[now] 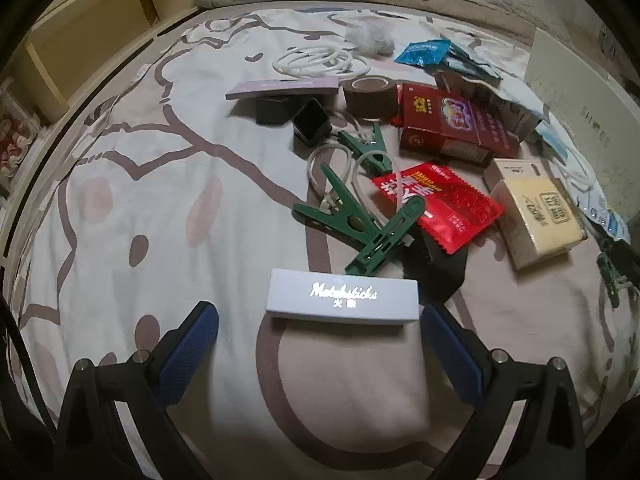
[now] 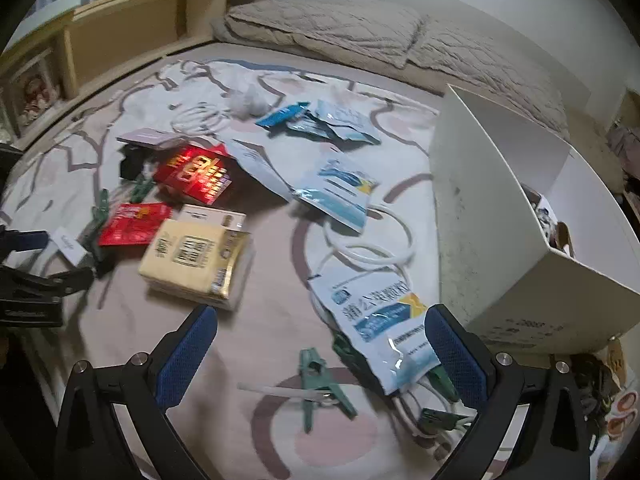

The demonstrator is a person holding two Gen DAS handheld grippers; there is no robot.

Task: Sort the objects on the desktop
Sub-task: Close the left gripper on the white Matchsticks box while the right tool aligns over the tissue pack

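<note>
left wrist view puts the pale matchbox [image 1: 343, 298] just ahead of the left gripper [image 1: 318, 318], lying flat on the patterned bedsheet [image 1: 160, 208] with its printed face up and its long side across the gap; the blue pads [image 1: 191, 344] stand wide apart, one off each end of the box, and neither touches it. by my reading the step in hand is the approach to this box — the first pick from the pile, not yet a grasp. behind it the clutter begins: green clothes pegs [image 1: 360, 224] tangled with thin white cord, a red sachet [image 1: 438, 206] just beside them, a red carton [image 1: 452, 128] further back, and a yellow tissue pack [image 1: 538, 220] off to the right. the next move calls for easing forward until the pads flank the box ends, then closing; the nearest peg lies close to the far edge, so pushing too deep may nudge it. right wrist view shows the right gripper [image 2: 320, 340] also spread wide and holding nothing, hovering over a blue-and-white pouch [image 2: 380, 320] and a loose green peg [image 2: 318, 380], with the white bin [image 2: 500, 240] just beside them on the right — likely the destination.
</note>
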